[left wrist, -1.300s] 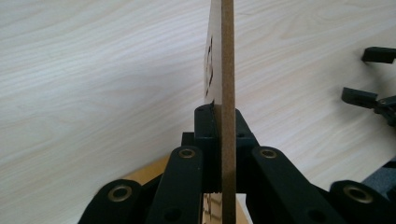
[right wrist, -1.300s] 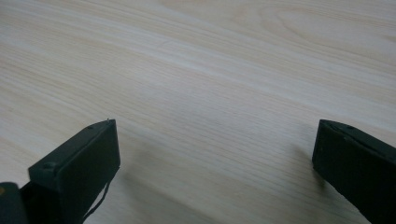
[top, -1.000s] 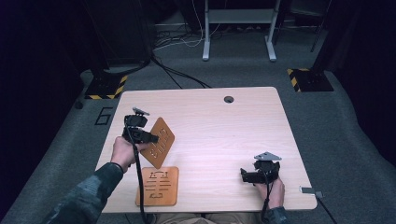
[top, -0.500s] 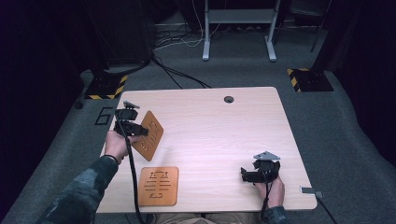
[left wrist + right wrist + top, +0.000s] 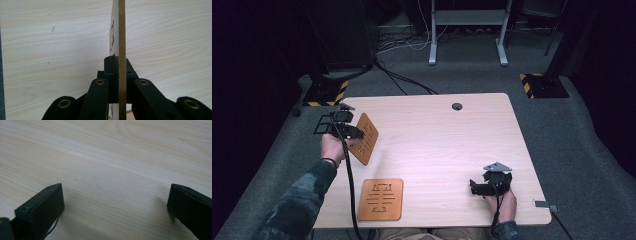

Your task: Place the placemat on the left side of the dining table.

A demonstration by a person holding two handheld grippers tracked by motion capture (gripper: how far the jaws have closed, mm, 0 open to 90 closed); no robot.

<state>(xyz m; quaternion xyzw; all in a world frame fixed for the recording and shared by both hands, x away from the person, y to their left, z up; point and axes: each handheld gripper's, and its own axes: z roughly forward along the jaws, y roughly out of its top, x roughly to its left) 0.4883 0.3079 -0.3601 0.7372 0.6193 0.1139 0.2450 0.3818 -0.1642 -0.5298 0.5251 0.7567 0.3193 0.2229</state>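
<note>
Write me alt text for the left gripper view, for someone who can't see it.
Seen edge-on, a thin brown board stands upright, clamped between the two black jaws of the left gripper. Behind it spreads the pale wood-grain table, and dark cut-out slots show on the board's left face.

Three cameras: one fixed overhead, one riding on each gripper.

The high view looks forward and down from above the person's side, taking in the whole table (image 5: 437, 145) and the floor beyond. The left gripper view looks along the left gripper (image 5: 117, 75), very close, edge-on to the thin wooden board (image 5: 121, 37) clamped there, with tabletop behind. The right gripper view sits low, just above the tabletop, between the wide-apart jaws of the right gripper (image 5: 115, 200). All three share the tabletop.
</note>
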